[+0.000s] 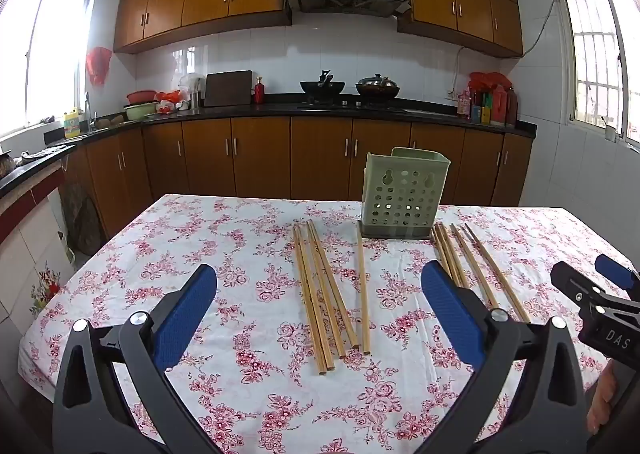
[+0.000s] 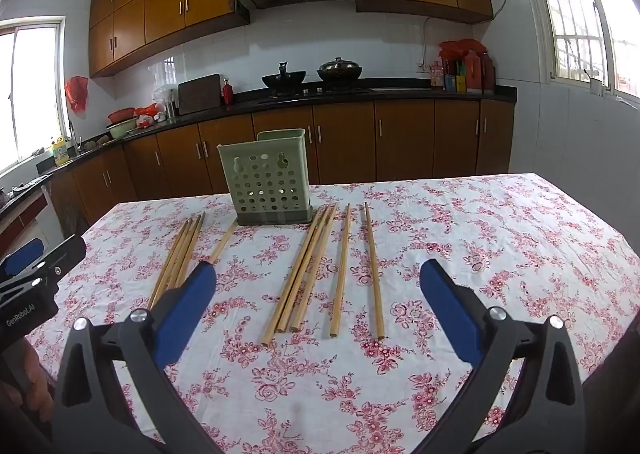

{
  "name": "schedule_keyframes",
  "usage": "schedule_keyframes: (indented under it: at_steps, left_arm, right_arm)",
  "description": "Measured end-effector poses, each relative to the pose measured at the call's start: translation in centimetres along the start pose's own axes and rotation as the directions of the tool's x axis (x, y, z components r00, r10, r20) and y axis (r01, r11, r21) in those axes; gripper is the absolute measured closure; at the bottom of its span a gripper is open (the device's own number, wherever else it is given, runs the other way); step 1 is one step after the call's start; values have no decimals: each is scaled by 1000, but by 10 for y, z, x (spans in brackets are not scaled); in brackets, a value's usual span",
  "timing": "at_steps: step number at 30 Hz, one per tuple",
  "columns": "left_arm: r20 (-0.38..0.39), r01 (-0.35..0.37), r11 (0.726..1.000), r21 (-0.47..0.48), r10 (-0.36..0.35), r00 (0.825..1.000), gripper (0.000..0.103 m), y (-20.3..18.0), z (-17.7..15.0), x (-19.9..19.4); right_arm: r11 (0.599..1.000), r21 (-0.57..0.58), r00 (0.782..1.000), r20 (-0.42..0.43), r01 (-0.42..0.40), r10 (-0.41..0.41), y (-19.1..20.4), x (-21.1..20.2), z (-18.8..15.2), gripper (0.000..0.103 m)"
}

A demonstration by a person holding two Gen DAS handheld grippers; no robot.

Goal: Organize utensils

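Observation:
A green perforated utensil holder (image 1: 404, 194) (image 2: 267, 178) stands upright at the far middle of the floral-cloth table (image 1: 224, 254) (image 2: 500, 238). Several wooden chopsticks lie flat in two groups: a left group (image 1: 324, 294) (image 2: 178, 258) and a right group (image 1: 468, 266) (image 2: 320, 266). My left gripper (image 1: 318, 302) is open and empty, hovering above the left group. My right gripper (image 2: 318, 298) is open and empty above the right group. The right gripper's body also shows in the left wrist view (image 1: 600, 294), and the left gripper's body in the right wrist view (image 2: 36, 274).
Beyond the table runs a black counter (image 1: 280, 110) with wooden cabinets, two woks on a stove (image 1: 348, 88), a chopping board and bottles. The table's far edge lies just behind the holder. Windows are at both sides.

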State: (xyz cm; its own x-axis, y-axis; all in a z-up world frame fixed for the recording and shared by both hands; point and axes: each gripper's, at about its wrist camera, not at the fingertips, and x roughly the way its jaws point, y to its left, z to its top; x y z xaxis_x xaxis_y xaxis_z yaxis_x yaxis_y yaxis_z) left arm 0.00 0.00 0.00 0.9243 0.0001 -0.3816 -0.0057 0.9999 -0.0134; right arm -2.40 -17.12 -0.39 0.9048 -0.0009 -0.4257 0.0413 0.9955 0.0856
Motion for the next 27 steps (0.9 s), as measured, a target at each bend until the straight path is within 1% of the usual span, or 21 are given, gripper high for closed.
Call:
schedule_keyframes:
  at_steps: [27]
  left_arm:
    - [-1, 1, 1000, 0, -1, 1000, 2, 0, 0, 0]
  right_arm:
    - [1000, 1, 1000, 1, 0, 0, -1, 0, 0, 4]
